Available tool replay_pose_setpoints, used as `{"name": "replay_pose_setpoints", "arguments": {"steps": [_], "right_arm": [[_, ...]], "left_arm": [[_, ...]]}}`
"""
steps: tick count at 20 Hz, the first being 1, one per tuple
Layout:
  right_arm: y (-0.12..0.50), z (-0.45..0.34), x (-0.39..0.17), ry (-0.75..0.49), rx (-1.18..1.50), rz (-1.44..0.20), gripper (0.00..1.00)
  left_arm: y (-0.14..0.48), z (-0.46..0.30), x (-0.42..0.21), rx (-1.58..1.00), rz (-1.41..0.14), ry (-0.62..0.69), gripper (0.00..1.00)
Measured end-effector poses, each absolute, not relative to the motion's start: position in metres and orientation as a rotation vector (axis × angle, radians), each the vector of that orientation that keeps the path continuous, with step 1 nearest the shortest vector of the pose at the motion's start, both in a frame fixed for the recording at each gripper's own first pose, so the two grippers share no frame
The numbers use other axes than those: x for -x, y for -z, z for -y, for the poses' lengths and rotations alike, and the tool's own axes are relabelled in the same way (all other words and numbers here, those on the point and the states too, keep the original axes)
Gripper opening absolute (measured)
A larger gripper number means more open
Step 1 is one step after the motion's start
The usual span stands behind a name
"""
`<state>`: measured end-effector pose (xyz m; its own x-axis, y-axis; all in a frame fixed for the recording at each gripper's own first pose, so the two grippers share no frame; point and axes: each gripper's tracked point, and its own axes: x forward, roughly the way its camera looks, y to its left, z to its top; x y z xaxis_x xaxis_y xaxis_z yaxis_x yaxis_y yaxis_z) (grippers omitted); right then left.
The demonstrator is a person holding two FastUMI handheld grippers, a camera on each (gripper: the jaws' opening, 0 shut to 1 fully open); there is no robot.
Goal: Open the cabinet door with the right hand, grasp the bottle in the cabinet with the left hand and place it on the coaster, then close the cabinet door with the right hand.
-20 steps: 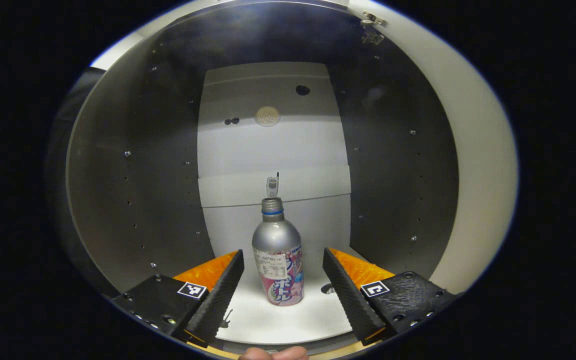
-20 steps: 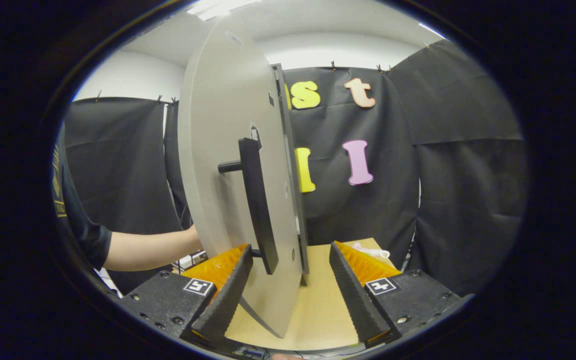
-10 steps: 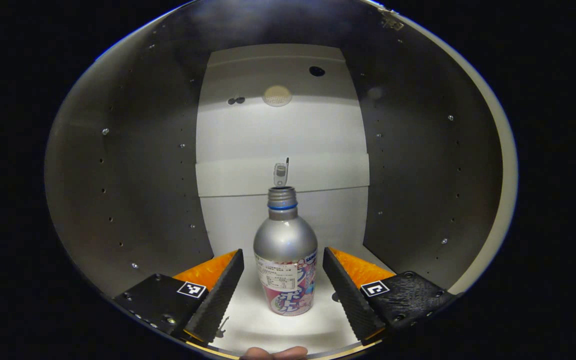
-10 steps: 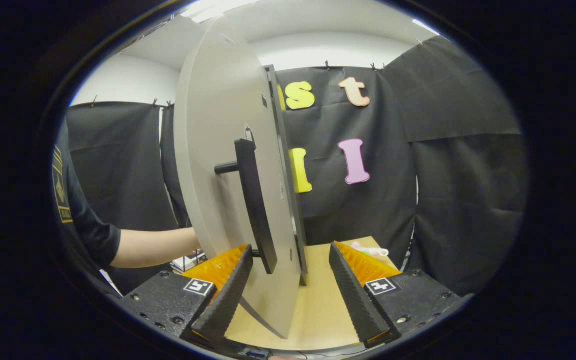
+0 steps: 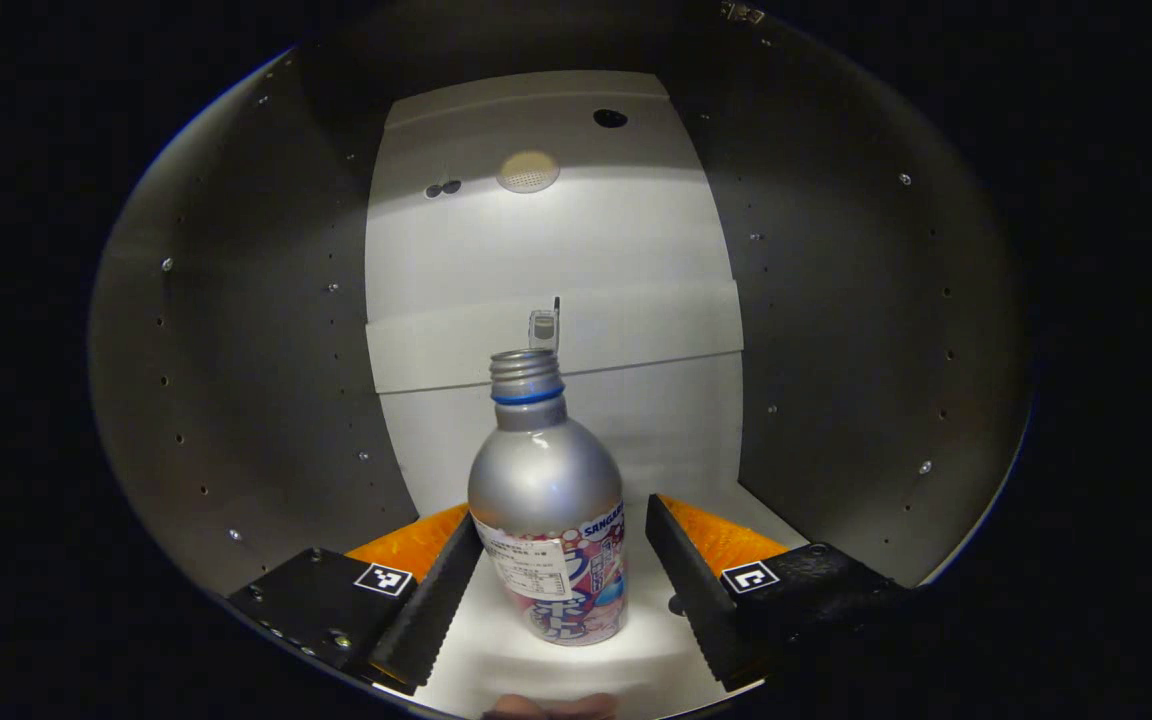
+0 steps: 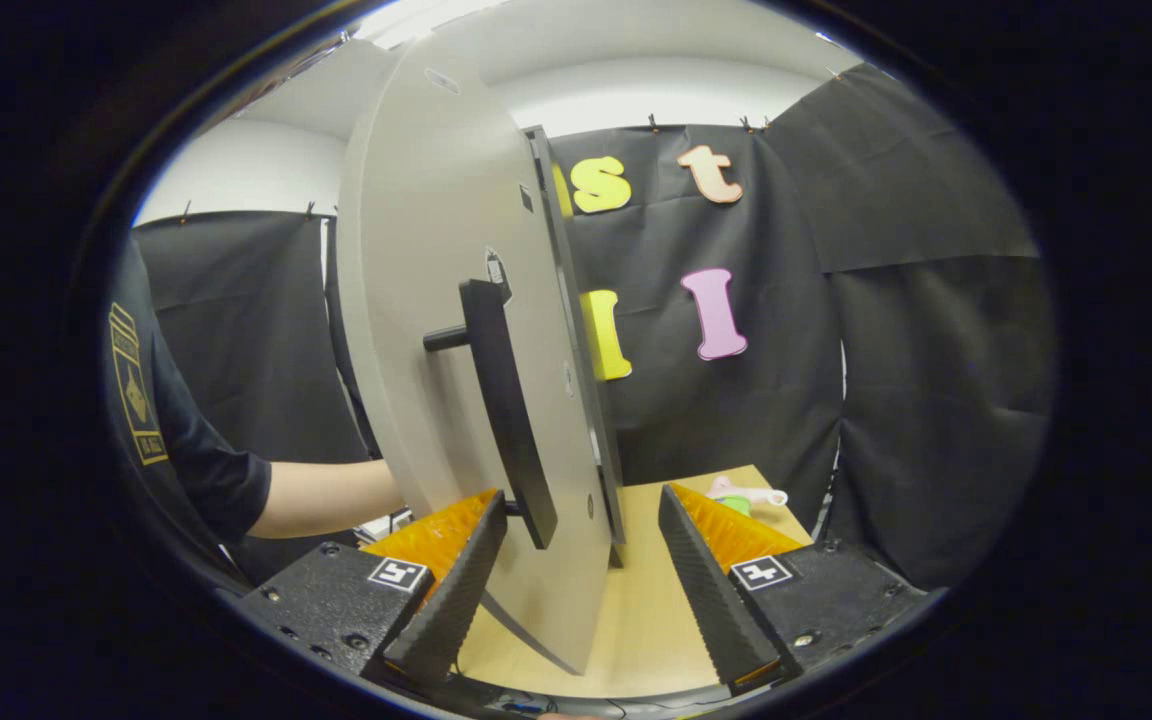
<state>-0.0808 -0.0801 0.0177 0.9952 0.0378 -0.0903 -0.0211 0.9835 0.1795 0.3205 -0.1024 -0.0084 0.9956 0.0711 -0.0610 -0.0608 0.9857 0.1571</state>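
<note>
Standing upright on the pale floor of the cabinet (image 5: 236, 350), the bottle (image 5: 548, 520) sat directly ahead of the left gripper (image 5: 564, 580), its long axis vertical and its lower, labelled body lying between that gripper's two spread fingers. The fingers were apart; the left one looked very close to the bottle's side, though contact could not be told, while a visible gap remained on the right, so the bottle was flanked rather than clamped. The bottle's neck, without a cap, rose above the fingertips, and the cabinet's back panel lay well behind it. In the right gripper view the cabinet door (image 6: 436, 330) stood swung open, seen nearly edge-on, with its dark bar handle (image 6: 501, 410) upright. The right gripper (image 6: 581, 560) was also apart, its fingers straddling the door's lower edge with room on both sides, gripping nothing. A person's forearm (image 6: 336, 495) reached behind the door toward the cabinet. By this judgement the left gripper was the nearer one, and a grasp would turn on squeezing level across the bottle's body.
</note>
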Motion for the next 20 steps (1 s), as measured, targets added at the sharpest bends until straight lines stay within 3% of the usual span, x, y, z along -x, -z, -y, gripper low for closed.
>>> {"name": "replay_pose_setpoints", "arguments": {"steps": [11, 12, 13, 15, 16, 17, 20], "right_arm": [[-0.017, 0.08, 0.081, -0.043, -0.177, -0.099, 0.95], [-0.018, 0.08, 0.081, -0.043, -0.174, -0.099, 0.95], [-0.017, 0.08, 0.081, -0.042, -0.17, -0.1, 0.95], [-0.018, 0.08, 0.082, -0.042, -0.166, -0.1, 0.94], [-0.018, 0.08, 0.081, -0.042, -0.166, -0.1, 0.94], [-0.018, 0.08, 0.082, -0.045, -0.167, -0.1, 0.94], [-0.018, 0.081, 0.081, -0.05, -0.168, -0.091, 0.95]], "left_arm": [[0.013, 0.102, -0.326, -0.153, -0.077, -0.063, 0.95], [0.014, 0.101, -0.324, -0.157, -0.085, -0.068, 0.93], [0.013, 0.1, -0.323, -0.156, -0.085, -0.066, 0.81], [0.011, 0.106, -0.318, -0.138, -0.088, -0.039, 0.79], [0.006, 0.106, -0.313, -0.137, -0.076, -0.038, 0.89], [0.0, 0.106, -0.307, -0.136, -0.059, -0.038, 0.8], [-0.014, 0.107, -0.284, -0.115, -0.027, -0.025, 0.79]]}}
